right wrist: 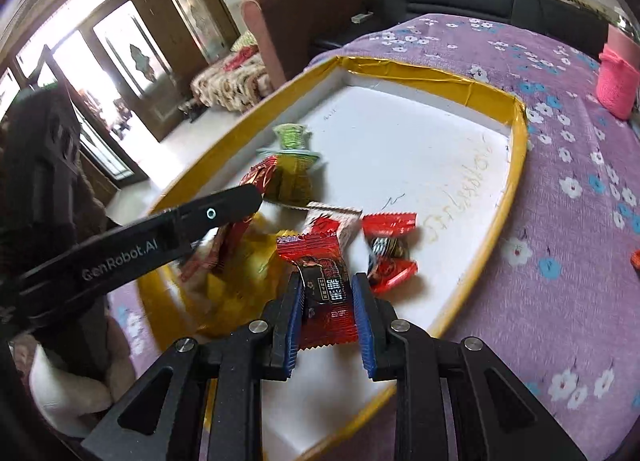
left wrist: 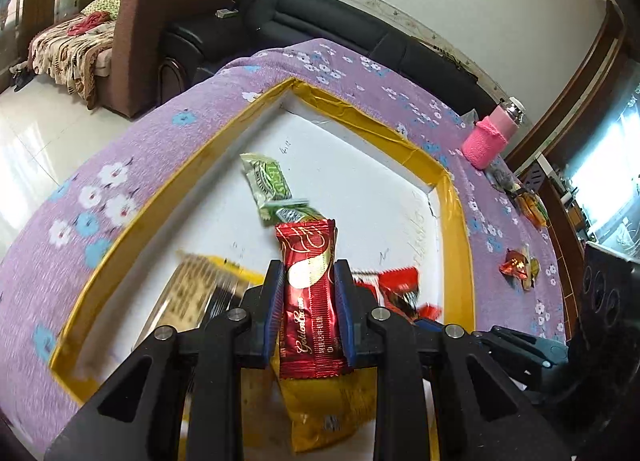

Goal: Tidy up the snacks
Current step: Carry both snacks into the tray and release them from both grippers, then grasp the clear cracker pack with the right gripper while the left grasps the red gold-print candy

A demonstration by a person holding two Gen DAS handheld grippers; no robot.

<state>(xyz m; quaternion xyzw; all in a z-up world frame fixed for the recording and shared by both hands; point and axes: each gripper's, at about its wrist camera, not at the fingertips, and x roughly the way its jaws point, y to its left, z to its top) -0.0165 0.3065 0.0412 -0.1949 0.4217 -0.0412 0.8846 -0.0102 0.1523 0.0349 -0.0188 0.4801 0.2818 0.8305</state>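
Note:
My left gripper (left wrist: 308,273) is shut on a long red Golden wafer bar (left wrist: 310,293) and holds it above the white tray with a yellow rim (left wrist: 160,189). My right gripper (right wrist: 326,285) is shut on a red and black snack packet (right wrist: 324,289) over the near part of the same tray (right wrist: 516,165). In the tray lie green packets (left wrist: 266,177), a yellow bag (left wrist: 328,409) and red packets (right wrist: 390,249). The left gripper's arm (right wrist: 160,237) shows in the right wrist view, holding the red bar over the tray's left side.
The tray sits on a purple flowered cloth (left wrist: 120,165). Loose snacks (left wrist: 520,265) and a pink knitted bottle cover (left wrist: 486,137) lie on the cloth beyond the tray. A brown sofa (left wrist: 160,21) and a black sofa (left wrist: 320,25) stand behind the table.

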